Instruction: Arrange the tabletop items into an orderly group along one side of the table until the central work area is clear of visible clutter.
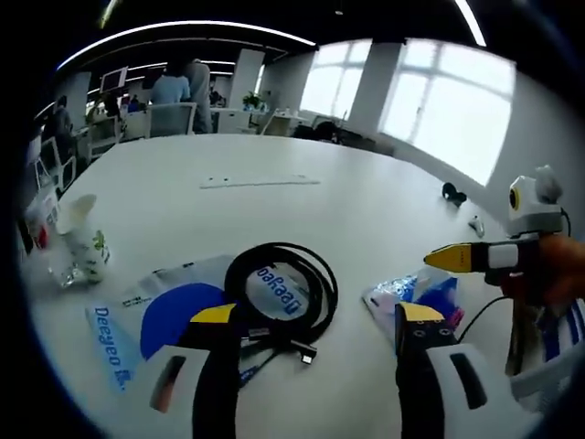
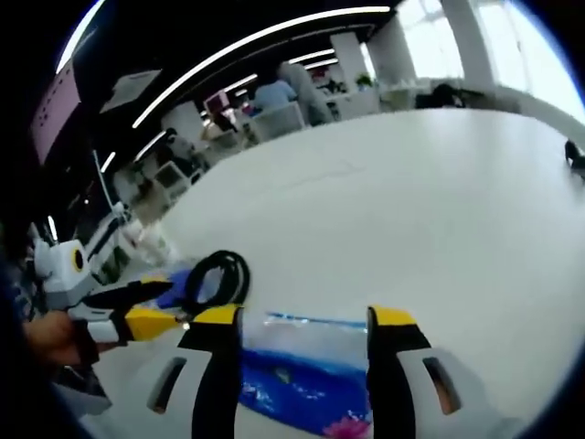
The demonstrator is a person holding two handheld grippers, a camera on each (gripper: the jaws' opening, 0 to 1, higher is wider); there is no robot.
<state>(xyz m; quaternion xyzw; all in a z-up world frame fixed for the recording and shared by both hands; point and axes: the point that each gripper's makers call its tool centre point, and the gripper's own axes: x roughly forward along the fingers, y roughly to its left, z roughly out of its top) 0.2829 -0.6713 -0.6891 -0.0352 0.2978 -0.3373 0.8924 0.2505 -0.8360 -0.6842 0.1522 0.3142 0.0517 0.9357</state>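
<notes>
While the white table (image 1: 302, 219) carries several loose things on its near part, the left gripper (image 1: 320, 325) hangs over a coiled black cable (image 1: 281, 291) with its jaws wide apart and nothing between them. The coil lies partly on a flat blue and white packet (image 1: 174, 311) printed with letters. It looks light and soft, so it will probably sag and uncoil if only one strand is lifted. A better hold seems to be across the bundle near its plug end (image 1: 306, 357), where several loops lie together.

To the right of the coil lies a small blue and clear plastic bag (image 1: 416, 294). In the right gripper view the right gripper (image 2: 306, 320) stands over this bag (image 2: 302, 370), jaws also wide open and holding nothing. The film appears thin, slippery and limp. Pinching a raised fold or an edge should work better than pressing on the flat middle, where the jaws may slide.

At the left edge of the table stands a crumpled white bag with green print (image 1: 84, 240), which looks light and easy to tip. A long thin strip (image 1: 260, 181) lies well apart toward the far side, and two small dark things (image 1: 452, 193) rest near the right edge, too small to identify.
</notes>
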